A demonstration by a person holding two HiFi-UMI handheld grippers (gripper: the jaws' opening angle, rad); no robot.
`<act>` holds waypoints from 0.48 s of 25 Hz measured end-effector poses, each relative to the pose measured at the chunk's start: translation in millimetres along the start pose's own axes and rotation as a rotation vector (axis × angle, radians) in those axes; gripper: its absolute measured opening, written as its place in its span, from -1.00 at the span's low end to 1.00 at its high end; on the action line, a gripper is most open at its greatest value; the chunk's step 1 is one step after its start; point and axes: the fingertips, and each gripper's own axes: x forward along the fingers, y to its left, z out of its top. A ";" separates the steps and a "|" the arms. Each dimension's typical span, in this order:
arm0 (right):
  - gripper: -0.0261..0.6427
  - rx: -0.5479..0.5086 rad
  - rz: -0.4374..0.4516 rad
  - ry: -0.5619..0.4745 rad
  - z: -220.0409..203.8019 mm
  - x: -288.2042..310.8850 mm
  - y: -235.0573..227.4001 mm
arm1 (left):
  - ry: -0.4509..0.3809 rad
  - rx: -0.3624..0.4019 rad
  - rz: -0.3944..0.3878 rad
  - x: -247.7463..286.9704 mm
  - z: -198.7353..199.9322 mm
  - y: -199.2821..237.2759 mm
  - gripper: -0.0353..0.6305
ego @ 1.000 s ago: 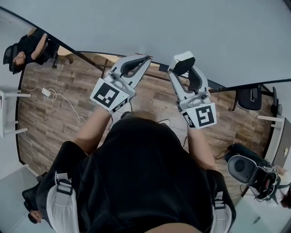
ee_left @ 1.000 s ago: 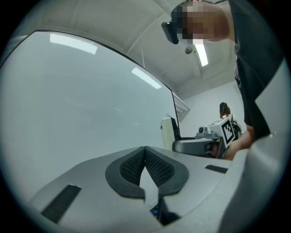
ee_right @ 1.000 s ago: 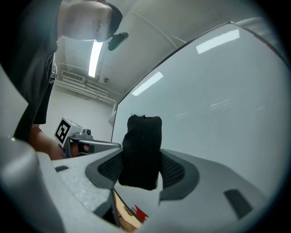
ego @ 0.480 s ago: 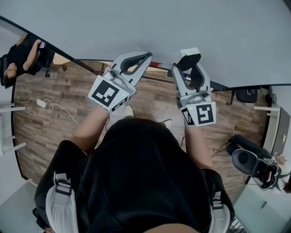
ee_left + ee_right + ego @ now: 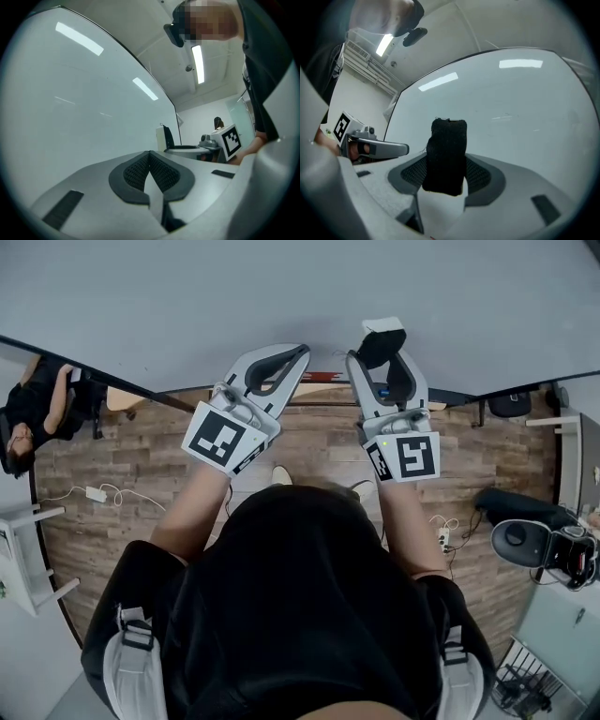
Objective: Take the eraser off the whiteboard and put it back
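Note:
The whiteboard [image 5: 281,296] fills the upper part of the head view, and both grippers are raised close in front of it. My right gripper [image 5: 382,341] is shut on the eraser [image 5: 383,329], a white block with black felt. In the right gripper view the eraser's felt [image 5: 446,154] stands upright between the pads of my right gripper [image 5: 446,180], facing the whiteboard [image 5: 511,108]. My left gripper [image 5: 300,352] sits just left of it, jaws together and empty. The left gripper view shows my left gripper [image 5: 150,166] with its pads meeting, and the eraser [image 5: 164,138] off to the right.
Below the board's lower edge [image 5: 319,379] is a wooden floor [image 5: 141,456]. A seated person [image 5: 28,413] is at the far left, with a white stool [image 5: 23,554] and a power strip [image 5: 94,493] nearby. A black bag [image 5: 525,535] and a wire basket [image 5: 525,681] are at the right.
Both grippers have moved up and forward toward the whiteboard, the right one still carrying the eraser. The board now fills more of the head view.

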 end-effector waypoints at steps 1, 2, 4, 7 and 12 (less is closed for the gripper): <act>-0.24 -0.006 -0.012 0.003 -1.5 15.2 11.4 | -0.004 -0.004 -0.004 -9.2 -0.5 15.9 -0.91; -0.24 -0.012 -0.025 0.005 -2.5 26.5 18.9 | -0.006 -0.006 -0.008 -15.0 -0.9 27.3 -0.91; -0.24 -0.019 -0.048 0.008 -4.3 42.1 23.7 | -0.005 -0.005 -0.012 -17.5 -2.4 41.6 -0.91; -0.24 -0.027 -0.077 0.018 -10.9 70.6 26.6 | -0.015 -0.017 -0.022 -15.0 -7.8 66.3 -0.91; -0.24 -0.067 -0.141 0.023 -11.7 82.3 28.3 | -0.024 -0.021 -0.025 -17.2 -7.9 75.5 -0.91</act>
